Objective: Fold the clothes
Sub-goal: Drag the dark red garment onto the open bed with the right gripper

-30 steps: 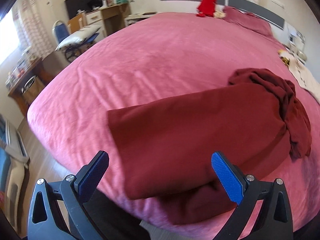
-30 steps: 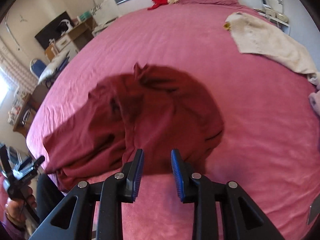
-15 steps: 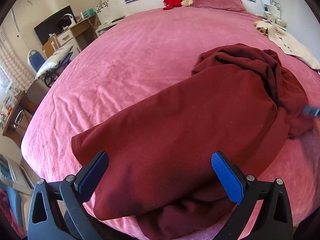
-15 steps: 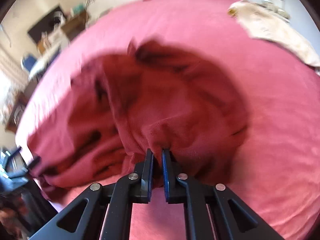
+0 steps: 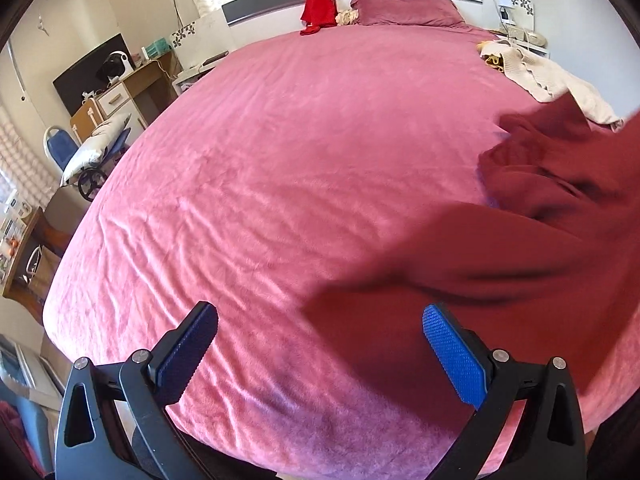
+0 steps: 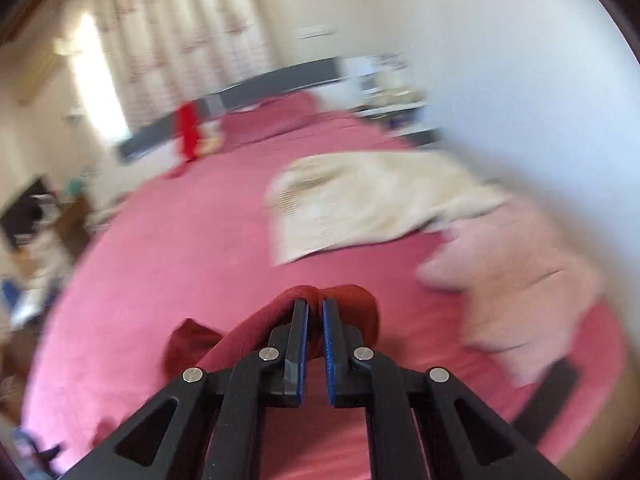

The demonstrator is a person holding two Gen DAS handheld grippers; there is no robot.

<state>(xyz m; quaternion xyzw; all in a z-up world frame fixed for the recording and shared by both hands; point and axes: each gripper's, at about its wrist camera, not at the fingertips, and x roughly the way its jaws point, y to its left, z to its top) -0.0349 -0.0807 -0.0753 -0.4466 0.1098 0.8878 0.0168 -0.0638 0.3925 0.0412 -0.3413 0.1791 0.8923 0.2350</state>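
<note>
Your right gripper [image 6: 315, 312] is clamped on a bunched fold of the maroon garment [image 5: 520, 256], which drapes over the pink bedspread's [image 5: 280, 160] right side. Your left gripper [image 5: 320, 344] is spread wide, holding nothing. Beyond lies a cream sweater [image 6: 360, 200].

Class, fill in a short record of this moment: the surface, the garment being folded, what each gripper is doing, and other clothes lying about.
surface: pink bed
garment: dark red garment, partly lifted
right gripper: shut on the dark red garment
left gripper: open, holding nothing
other clothes: cream garment, pale pink garment, red item at the headboard
</note>
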